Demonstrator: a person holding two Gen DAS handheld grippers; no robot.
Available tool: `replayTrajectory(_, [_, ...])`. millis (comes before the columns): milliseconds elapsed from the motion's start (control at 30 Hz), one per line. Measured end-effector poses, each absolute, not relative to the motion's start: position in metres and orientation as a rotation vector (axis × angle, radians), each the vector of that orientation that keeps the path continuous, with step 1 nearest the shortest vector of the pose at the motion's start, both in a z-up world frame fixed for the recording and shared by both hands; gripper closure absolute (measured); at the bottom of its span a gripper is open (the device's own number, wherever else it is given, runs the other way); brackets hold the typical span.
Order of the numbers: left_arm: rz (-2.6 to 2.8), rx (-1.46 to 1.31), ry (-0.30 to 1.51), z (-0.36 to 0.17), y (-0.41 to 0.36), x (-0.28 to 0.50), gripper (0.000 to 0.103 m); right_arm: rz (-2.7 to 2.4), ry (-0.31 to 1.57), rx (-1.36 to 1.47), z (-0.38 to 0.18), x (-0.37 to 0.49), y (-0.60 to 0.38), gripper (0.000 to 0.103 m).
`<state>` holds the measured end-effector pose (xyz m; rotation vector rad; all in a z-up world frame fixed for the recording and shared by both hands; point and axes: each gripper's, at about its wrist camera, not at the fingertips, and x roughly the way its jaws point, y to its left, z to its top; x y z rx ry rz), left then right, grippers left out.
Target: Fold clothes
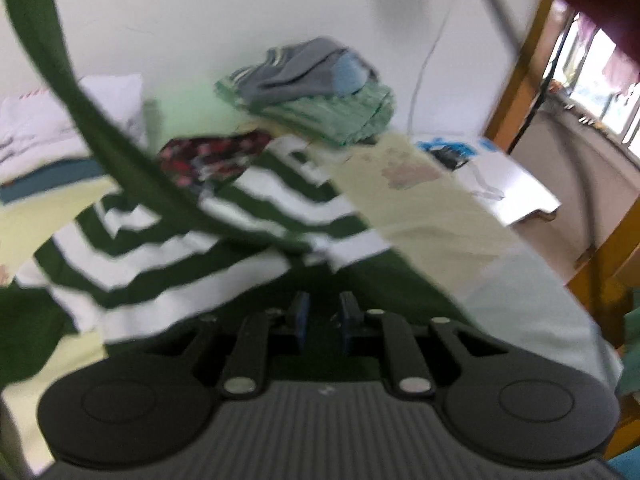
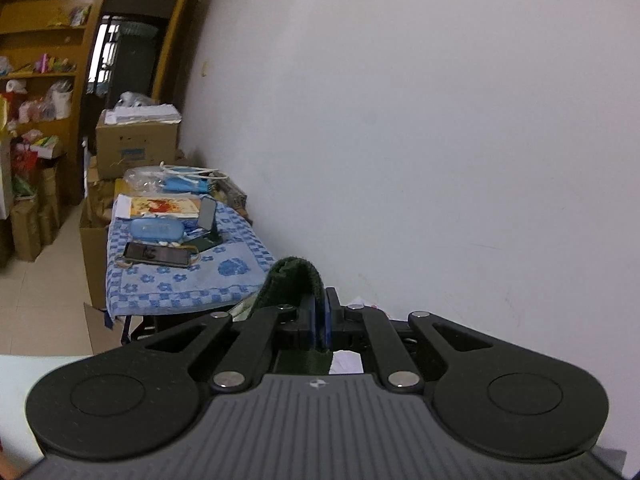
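While we angle both grippers downward over the bed:
Striped garment (image 1: 168,248): spread flat, from our 9 to 12 o'clock.
Left gripper (image 1: 323,316): released, nothing between its pads.
Right gripper (image 2: 322,320): clenched on the dark green fabric edge (image 2: 294,280), at 12 o'clock.

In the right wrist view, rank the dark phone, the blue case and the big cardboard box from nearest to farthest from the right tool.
From the right tool:
1. Dark phone, flat at the near left of the blue checked cloth.
2. Blue case, just behind the phone.
3. Cardboard box, farther back against the wall.
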<state>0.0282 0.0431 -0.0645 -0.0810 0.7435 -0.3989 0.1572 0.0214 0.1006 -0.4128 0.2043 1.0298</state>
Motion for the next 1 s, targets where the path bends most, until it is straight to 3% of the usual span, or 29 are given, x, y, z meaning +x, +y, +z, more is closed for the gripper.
replayTrajectory(167, [-0.304, -0.076, 0.704, -0.058, 0.021, 0.074, 0.082, 1.004, 0.167, -0.464, 0.105, 0.148, 0.012, 0.099])
replayTrajectory(400, [-0.233, 0.013, 0.766, -0.095, -0.001, 0.109, 0.082, 0.889, 0.117, -0.487, 0.114, 0.136, -0.024, 0.1])
replayTrajectory(1000, [-0.399, 0.069, 0.762, -0.106, 0.009, 0.096, 0.076, 0.455, 0.168, -0.38, 0.092, 0.05, -0.155, 0.1])
